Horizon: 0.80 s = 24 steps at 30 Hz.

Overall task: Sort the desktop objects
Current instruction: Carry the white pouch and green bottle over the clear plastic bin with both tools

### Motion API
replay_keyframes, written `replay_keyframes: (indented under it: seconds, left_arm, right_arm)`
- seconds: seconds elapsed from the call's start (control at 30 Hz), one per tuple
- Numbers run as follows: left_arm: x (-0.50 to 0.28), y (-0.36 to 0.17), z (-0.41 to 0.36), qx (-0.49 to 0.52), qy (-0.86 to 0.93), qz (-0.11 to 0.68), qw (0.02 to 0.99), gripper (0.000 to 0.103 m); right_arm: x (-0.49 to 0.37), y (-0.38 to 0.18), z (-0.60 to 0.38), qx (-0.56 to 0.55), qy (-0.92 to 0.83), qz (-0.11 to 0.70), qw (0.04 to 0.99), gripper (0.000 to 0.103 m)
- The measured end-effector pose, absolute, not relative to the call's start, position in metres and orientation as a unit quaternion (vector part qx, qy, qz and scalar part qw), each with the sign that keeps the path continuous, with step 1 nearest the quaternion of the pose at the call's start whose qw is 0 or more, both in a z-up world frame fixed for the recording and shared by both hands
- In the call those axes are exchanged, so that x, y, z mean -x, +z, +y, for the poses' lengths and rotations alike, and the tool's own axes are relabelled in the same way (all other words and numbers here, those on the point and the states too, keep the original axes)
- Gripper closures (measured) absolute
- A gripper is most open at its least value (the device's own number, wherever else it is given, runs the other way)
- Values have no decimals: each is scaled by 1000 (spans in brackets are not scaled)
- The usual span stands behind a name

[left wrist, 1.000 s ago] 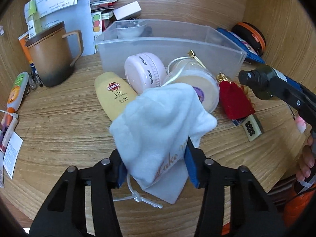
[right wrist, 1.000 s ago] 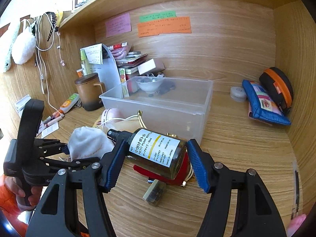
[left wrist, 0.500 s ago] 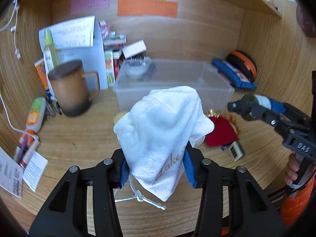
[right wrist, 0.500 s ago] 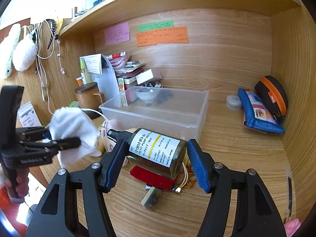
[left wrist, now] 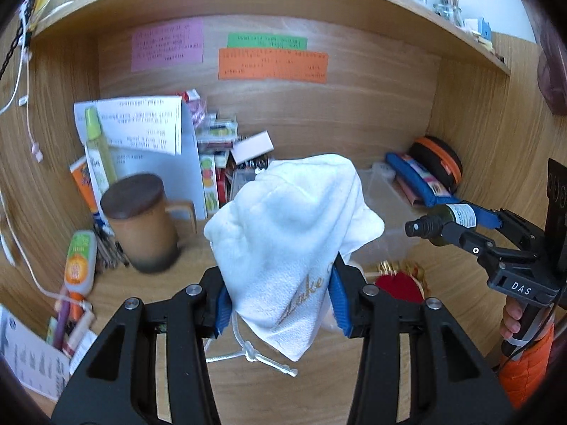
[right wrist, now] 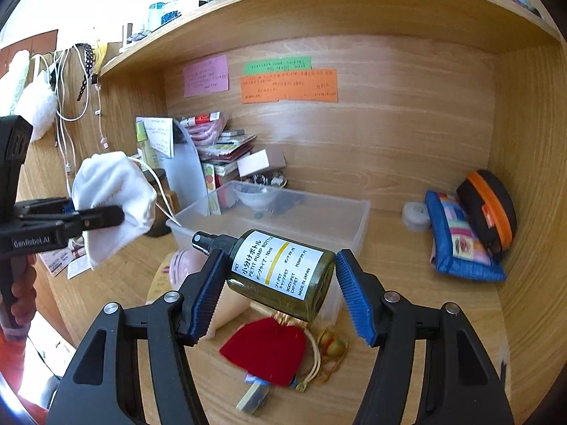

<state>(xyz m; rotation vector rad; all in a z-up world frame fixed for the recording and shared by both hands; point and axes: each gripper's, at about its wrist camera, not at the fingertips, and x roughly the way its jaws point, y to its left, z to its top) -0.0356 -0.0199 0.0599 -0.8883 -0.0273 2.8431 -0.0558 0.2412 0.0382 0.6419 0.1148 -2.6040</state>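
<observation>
My left gripper (left wrist: 280,301) is shut on a white cloth drawstring pouch (left wrist: 290,233) and holds it well above the desk; it also shows at the left of the right wrist view (right wrist: 113,205). My right gripper (right wrist: 280,279) is shut on a dark green pump bottle (right wrist: 280,272) with a white label, held on its side above the desk; the bottle also shows in the left wrist view (left wrist: 443,223). A clear plastic bin (right wrist: 319,226) stands behind the bottle, with a small bowl (right wrist: 255,198) inside.
A red velvet pouch (right wrist: 269,350) with gold cord, a pink round case (right wrist: 184,262) and a small tile (right wrist: 251,396) lie under the bottle. A brown lidded mug (left wrist: 141,226), papers and tubes stand left. A blue pouch (right wrist: 460,241) and an orange-black case (right wrist: 489,209) lie right.
My left gripper has lifted the white pouch up off the pile and tilted level, so the back wall shows. My right gripper has risen a little with the bottle.
</observation>
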Motion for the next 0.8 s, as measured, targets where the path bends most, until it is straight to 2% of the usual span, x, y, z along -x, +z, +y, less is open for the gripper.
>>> replay_keyframes:
  seconds: [0.47, 0.8]
  left_arm:
    - [117, 74, -26, 309, 945, -10, 106, 57]
    - [184, 44, -19, 367, 922, 2, 124, 57]
  right_arm:
    - [131, 53, 222, -257, -937, 64, 228, 43]
    - [181, 31, 196, -309, -915, 122, 228, 43]
